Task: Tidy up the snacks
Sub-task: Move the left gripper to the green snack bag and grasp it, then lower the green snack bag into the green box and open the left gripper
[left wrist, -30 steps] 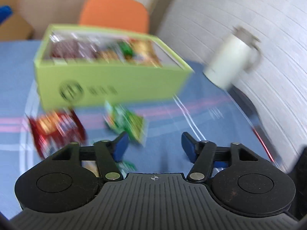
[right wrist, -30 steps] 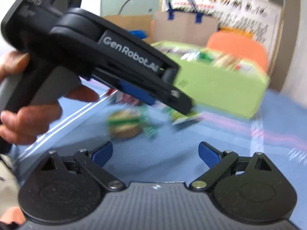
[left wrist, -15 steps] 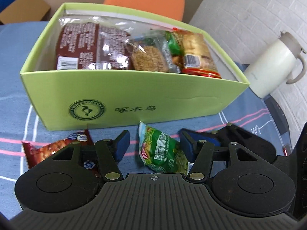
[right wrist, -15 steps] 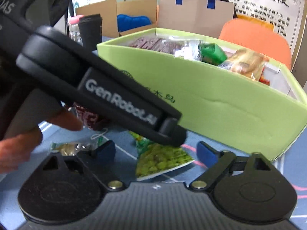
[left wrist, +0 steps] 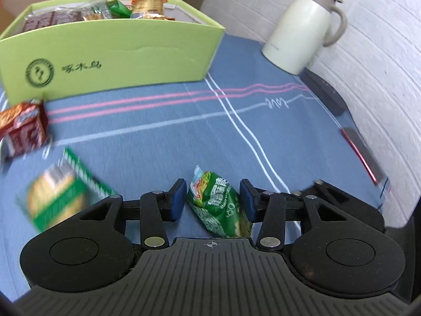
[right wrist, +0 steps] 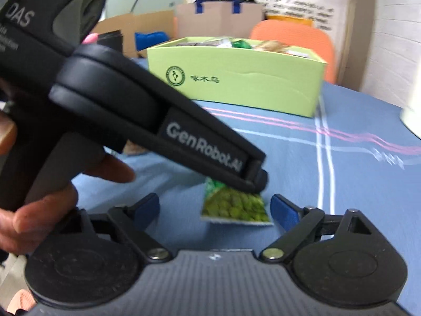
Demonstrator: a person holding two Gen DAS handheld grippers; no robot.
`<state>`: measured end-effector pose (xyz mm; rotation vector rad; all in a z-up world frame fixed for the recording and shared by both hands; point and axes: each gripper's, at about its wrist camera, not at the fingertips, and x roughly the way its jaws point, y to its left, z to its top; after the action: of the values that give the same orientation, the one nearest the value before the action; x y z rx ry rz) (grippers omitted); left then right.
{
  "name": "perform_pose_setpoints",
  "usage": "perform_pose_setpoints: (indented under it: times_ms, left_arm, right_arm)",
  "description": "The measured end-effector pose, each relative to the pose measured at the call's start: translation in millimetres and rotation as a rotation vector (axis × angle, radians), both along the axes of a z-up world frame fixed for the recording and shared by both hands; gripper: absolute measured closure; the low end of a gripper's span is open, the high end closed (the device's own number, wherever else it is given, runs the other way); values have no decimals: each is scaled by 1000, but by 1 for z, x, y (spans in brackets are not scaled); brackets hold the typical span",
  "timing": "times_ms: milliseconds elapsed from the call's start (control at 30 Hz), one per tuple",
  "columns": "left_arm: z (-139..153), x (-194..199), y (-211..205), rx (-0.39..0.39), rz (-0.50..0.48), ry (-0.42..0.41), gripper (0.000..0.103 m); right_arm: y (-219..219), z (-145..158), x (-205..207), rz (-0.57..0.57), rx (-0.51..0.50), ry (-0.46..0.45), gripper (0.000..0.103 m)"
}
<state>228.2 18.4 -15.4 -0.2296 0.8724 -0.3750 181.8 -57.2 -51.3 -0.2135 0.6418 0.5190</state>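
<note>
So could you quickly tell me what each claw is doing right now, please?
Left claw: closing around the green snack packet, pads not yet pressing it.
Right claw: opening, holding nothing.

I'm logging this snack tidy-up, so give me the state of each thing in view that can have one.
Green snack packet: lying on the cloth, between the left jaws, pads not yet pressing.
Left gripper: jaws closing around the packet.
Right gripper: jaws opening, nothing gripped.
Green box: open-topped, partly filled with snacks.
Red snack packet: loose on the cloth.
Biscuit packet: loose on the cloth, blurred.
White jug: upright, lid shut.
</note>
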Motion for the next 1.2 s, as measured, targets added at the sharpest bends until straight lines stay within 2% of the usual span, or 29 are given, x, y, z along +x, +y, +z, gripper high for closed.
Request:
perform_pose_setpoints:
  times_ms: [67,133,200,267,333,367,400,433,467,567,700,900,1000,1100,1200]
  left_arm:
    - [2,-12,2,-8,22,-11,64]
    - [7,-22,7,-19,58,-34,48]
    - [11,-25,5,-31,75,-56,44]
    - [11,-21,3,-23,59,-45,46]
    - [7,-11,-1,-14,38,-20,54]
    - [2,-7,-3,-12,30,2,57]
    - [0,-6,-3,-10,29,-13,61]
    - [-1,-6,-3,3,26,-18,76]
    - [-2,-5,-3,10,18,-22,76]
    - [-3,-1,5,-54,26,1,84]
    - [7,16,17,-120,55,-1,86]
    - [63,65,34,-129,92,-126,86]
    - [95,99,39,-89,115,-227,86]
    - [111,142,41,-47,132,-280,87]
    - [103,186,49,-46,143,-242,90]
  right_arm:
    - [-6,3,-8,-45,24,-14,10]
    - [-11,9,-10,-68,45,-32,10]
    - [-8,13,-7,-54,31,-52,10]
    - [-3,13,-3,-34,12,-57,13]
    - [-1,8,5,-11,16,-25,23]
    - [-1,3,8,4,18,-3,34]
    - [-5,4,2,4,14,-27,45]
    - [-8,9,1,4,17,-24,49]
    - [-11,12,3,0,23,-17,52]
    - [-19,15,2,3,53,-14,54]
    - [-18,31,22,20,62,-56,53]
    - [4,77,77,72,41,-214,49]
    - [18,96,120,93,24,-275,45]
    - [28,96,172,89,26,-263,45]
    - [37,80,225,79,55,-165,46]
